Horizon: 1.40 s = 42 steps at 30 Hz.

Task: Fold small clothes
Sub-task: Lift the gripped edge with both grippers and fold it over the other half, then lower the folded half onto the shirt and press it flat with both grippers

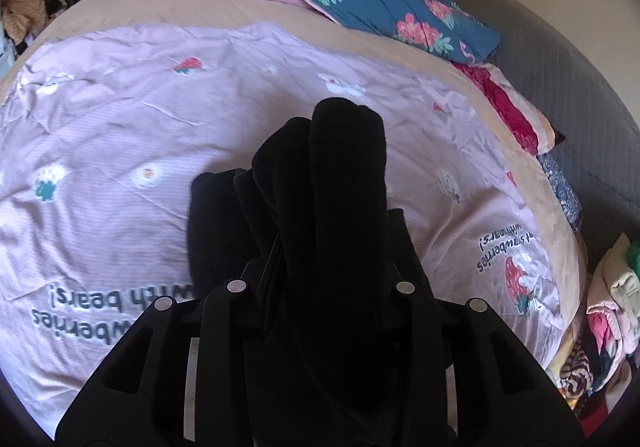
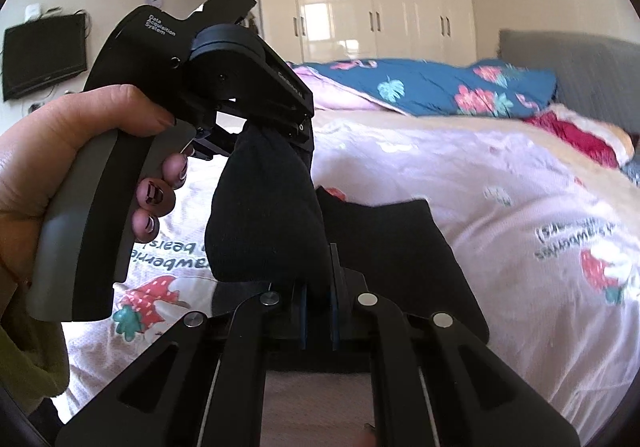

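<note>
The black sock (image 2: 264,215) hangs in the air over the pink strawberry-print quilt (image 1: 120,119), well in from the bed's edges, pinched at one end by the left gripper (image 2: 276,135) and at the other by the right gripper (image 2: 318,299), both clamped on its knit. It looks light, soft and limp, likely to sag and bunch between grips. It is best held near cuff and toe, deep in the pads, since thin fabric may slip.
</note>
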### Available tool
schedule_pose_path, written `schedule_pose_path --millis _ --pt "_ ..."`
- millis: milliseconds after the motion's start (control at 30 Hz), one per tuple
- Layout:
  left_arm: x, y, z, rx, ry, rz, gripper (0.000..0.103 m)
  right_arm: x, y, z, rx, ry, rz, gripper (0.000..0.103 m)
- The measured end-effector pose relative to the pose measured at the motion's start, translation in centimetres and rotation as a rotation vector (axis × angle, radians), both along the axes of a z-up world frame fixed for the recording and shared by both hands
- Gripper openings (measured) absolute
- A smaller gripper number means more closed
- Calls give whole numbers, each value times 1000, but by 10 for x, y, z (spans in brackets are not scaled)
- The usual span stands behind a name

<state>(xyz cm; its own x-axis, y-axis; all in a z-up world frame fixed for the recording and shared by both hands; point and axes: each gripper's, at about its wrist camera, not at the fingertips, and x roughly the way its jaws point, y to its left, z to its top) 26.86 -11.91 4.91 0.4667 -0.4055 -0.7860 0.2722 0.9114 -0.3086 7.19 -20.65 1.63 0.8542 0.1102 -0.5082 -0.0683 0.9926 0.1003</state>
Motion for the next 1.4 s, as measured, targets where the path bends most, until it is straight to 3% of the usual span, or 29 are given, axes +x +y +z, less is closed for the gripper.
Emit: schedule_pose_path --millis 233,400,533,633,767,867,933,967,1000,1167,1400 --pt "6 -44 -21 46 41 -46 26 3 -33 -18 122 80 -57 7" --pt "14 -69 -36 104 70 -68 32 13 -56 -36 245 169 -84 7" --pt "20 -90 -53 157 99 -94 44 20 -74 -54 372 250 -95 9" --pt "22 -102 -61 147 121 -112 68 22 -84 -65 449 298 -96 11" --pt "24 -114 -63 131 132 -138 79 23 -102 -78 548 352 -113 18" --pt "23 -106 -54 46 116 -143 80 23 -111 -82 609 377 -96 26" --pt "19 -89 -42 -3 75 -122 81 24 -115 -80 637 388 -68 40" --pt "15 -78 -36 -9 49 -112 83 26 -119 -75 658 382 -45 55" --pt "13 -70 -32 -5 27 -103 83 27 -123 -71 666 371 -30 67" --pt "-11 -15 -40 120 -53 -14 85 57 -132 -39 586 334 25 78" --pt "-37 12 -64 198 -90 10 85 132 -118 -40 373 450 75 77"
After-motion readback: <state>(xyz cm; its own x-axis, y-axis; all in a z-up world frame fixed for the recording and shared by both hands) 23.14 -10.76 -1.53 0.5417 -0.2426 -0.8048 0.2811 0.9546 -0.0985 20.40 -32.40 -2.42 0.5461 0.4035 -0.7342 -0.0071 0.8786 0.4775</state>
